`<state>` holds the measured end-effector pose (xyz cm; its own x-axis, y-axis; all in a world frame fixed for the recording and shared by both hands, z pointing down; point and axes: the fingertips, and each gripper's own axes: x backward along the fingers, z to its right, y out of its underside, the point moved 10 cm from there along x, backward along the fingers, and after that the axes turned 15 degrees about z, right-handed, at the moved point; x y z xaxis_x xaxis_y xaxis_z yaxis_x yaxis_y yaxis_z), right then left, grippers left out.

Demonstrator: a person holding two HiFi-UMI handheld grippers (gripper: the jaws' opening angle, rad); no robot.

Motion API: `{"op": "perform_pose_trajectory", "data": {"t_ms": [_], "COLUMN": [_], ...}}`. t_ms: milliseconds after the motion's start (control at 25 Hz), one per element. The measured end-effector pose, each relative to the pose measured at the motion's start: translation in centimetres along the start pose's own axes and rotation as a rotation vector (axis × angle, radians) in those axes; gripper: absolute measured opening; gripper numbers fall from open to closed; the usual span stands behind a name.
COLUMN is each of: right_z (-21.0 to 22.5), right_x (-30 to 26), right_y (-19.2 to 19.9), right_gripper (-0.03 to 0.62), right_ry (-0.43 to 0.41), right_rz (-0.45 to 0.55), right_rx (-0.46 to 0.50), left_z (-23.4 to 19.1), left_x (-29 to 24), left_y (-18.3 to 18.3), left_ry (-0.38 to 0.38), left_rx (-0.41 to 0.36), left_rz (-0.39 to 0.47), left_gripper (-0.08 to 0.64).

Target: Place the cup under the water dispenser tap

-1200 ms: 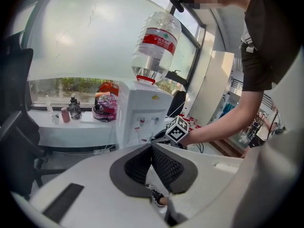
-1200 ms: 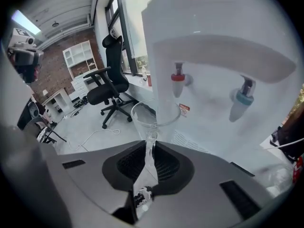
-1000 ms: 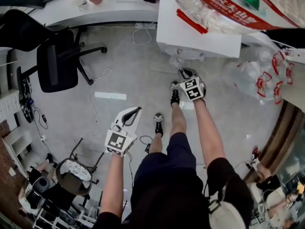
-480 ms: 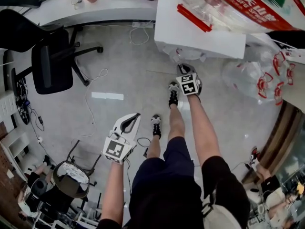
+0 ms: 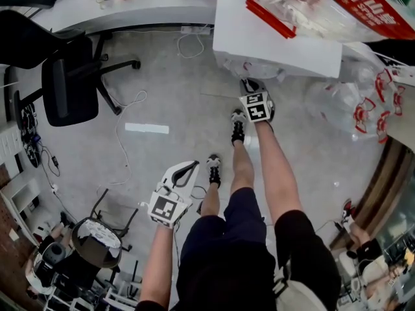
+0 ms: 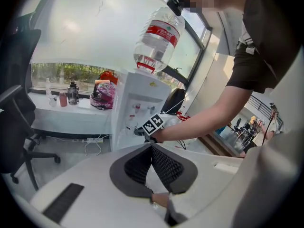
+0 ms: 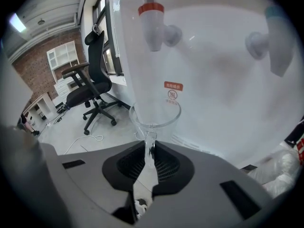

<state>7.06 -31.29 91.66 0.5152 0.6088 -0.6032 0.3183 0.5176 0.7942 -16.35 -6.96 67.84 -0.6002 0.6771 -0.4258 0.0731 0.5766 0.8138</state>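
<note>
The right gripper (image 7: 149, 146) has its jaws pinched on the near wall of the clear, thin-walled drinking cup (image 7: 155, 114), just under its rim. The cup looks like light disposable plastic. I judge it will flex and could crumple or slip under a hard squeeze, so this light pinch near the stiffer rim suits it.

The cup hangs upright just before the white water dispenser (image 7: 228, 94). It is lower than the red-capped white tap (image 7: 152, 25) and roughly in line with it. The blue-capped white tap (image 7: 278, 37) stands to the right. The front panel behind leaves little room, while the floor to the left is open.

The left gripper (image 6: 152, 146), jaws together on nothing, hangs well apart.
</note>
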Motion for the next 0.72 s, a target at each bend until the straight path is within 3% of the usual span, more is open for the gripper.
{"op": "perform_pose_trajectory", "data": {"t_ms": [360, 560, 720], "right_z": [0.24, 0.24, 0.51], "right_x": [-0.50, -0.61, -0.19], "right_y": [0.33, 0.29, 0.40], "right_gripper": [0.029, 0.034, 0.101], "right_ry": [-0.013, -0.021, -0.004], "right_rz": [-0.010, -0.033, -0.044], "right_rx": [-0.004, 0.050, 0.073], "left_z": [-0.28, -0.05, 0.05], "left_x": [0.31, 0.24, -0.03], "left_y": [0.11, 0.27, -0.32], "left_ry": [-0.012, -0.014, -0.009], "left_rx": [0.006, 0.004, -0.003], "left_rz": [0.004, 0.008, 0.027], "left_gripper": [0.000, 0.000, 0.000]}}
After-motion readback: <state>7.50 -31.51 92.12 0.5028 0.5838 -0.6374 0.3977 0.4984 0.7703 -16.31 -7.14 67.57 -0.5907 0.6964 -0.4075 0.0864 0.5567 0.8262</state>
